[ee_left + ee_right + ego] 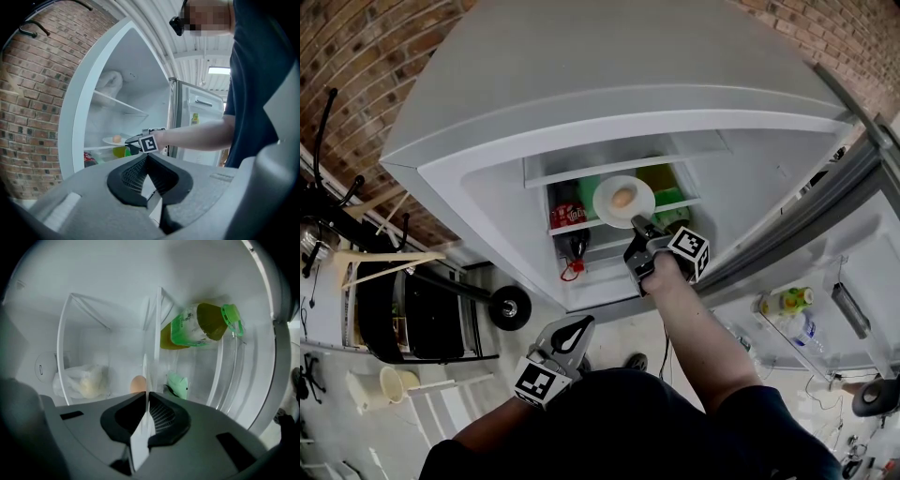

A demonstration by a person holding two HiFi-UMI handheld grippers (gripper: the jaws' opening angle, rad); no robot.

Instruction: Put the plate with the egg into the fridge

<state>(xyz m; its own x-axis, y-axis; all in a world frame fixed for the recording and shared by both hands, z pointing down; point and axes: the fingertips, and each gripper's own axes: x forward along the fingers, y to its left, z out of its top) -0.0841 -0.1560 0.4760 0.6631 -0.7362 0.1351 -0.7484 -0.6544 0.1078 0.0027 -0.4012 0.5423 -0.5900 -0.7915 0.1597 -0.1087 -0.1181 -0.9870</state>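
Note:
A white plate (pixel 605 202) with a brown egg (pixel 622 198) on it is held level just inside the open fridge (pixel 581 141), over a glass shelf. My right gripper (pixel 638 226) is shut on the plate's near rim. In the right gripper view the plate (pixel 145 373) shows edge-on between the jaws, with the egg (pixel 137 384) to its left. The left gripper view shows the plate (pixel 110 140) and egg (pixel 116 138) from the side. My left gripper (pixel 579 325) hangs low in front of the fridge, shut (pixel 147 157) with nothing in it.
A green-capped bottle (pixel 201 324) lies on the shelf beside the plate, with a red can (pixel 567 216) on the shelf below. A white bag (pixel 86 383) sits at the back. The open door (pixel 825 281) at right holds bottles (pixel 787 302). Brick wall and a black cart (pixel 412 314) stand left.

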